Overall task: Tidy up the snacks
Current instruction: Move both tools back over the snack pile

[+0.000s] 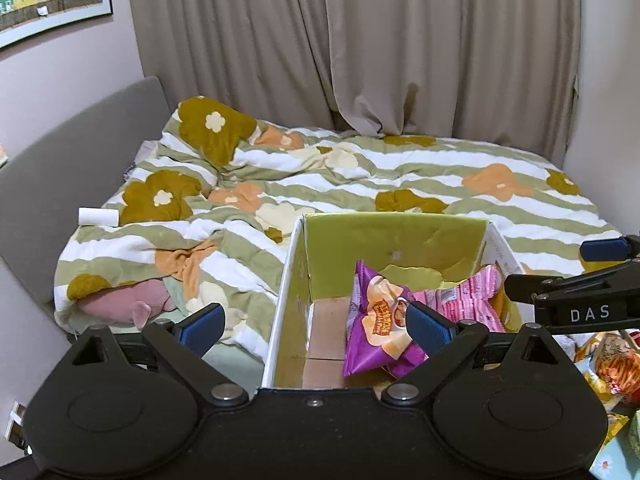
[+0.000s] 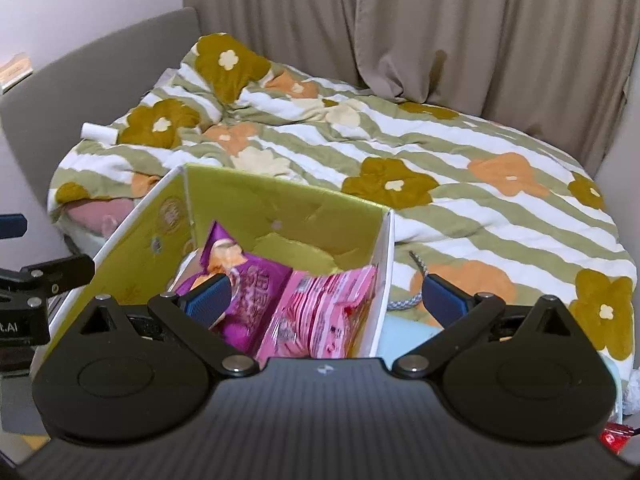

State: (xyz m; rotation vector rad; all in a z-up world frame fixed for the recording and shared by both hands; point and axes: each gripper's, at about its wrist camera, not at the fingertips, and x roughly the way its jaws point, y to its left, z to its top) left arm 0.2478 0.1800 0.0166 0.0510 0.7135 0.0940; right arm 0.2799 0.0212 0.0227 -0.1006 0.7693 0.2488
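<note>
An open cardboard box (image 1: pixel 400 236) with a green inside and white outer walls stands at the foot of the bed. Inside it a purple snack bag (image 1: pixel 376 320) leans upright, and a pink snack bag (image 1: pixel 464 300) lies to its right. My left gripper (image 1: pixel 316 326) is open above the box's near left part, nothing between its pads. My right gripper (image 2: pixel 326 300) is wide open over the box (image 2: pixel 280 208), straddling its right wall, holding nothing. Below it are the purple bag (image 2: pixel 256 280) and pink bag (image 2: pixel 320 312). One of its pads (image 1: pixel 604 249) shows at the right edge.
Loose snack packets (image 1: pixel 612 364) lie to the right of the box, and a red packet (image 2: pixel 616 438) lies at the lower right. A floral striped duvet (image 2: pixel 460 152) covers the bed behind. On it are a white roll (image 1: pixel 98 216) and a braided cable (image 2: pixel 416 268). Curtains hang behind.
</note>
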